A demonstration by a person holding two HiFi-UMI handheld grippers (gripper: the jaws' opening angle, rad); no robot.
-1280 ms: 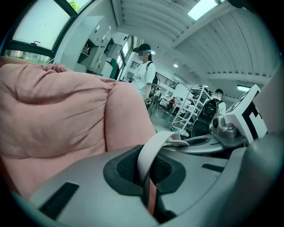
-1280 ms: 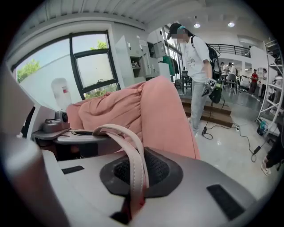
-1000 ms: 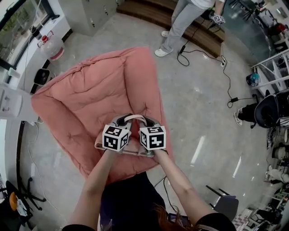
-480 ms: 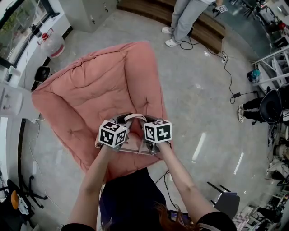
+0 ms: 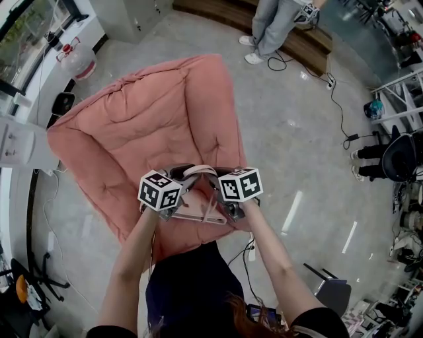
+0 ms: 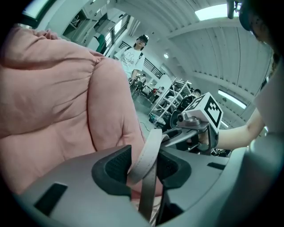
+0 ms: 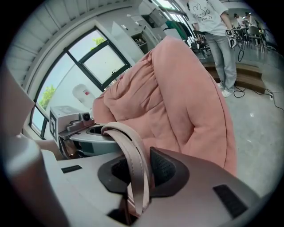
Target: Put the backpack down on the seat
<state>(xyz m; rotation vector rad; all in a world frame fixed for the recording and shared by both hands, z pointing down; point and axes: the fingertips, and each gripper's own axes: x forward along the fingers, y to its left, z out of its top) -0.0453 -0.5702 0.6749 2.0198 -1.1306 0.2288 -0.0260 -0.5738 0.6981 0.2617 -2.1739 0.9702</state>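
A big pink cushioned seat fills the middle of the head view. On its front edge rests the pink backpack, its pale strap arching up between my two grippers. My left gripper has its jaws opening: in the left gripper view the strap hangs loosely between the pads of the left gripper, with a gap beside it. My right gripper still has its pads against the doubled strap, though the jaws of the right gripper are starting to open.
A person stands by a wooden step at the back. Cables trail over the grey floor to the right. A water jug stands at the back left, with shelves and a dark chair at right.
The two grippers have drifted slightly apart. The left jaws have loosened around the strap. The backpack sits a little lower on the seat's front edge.
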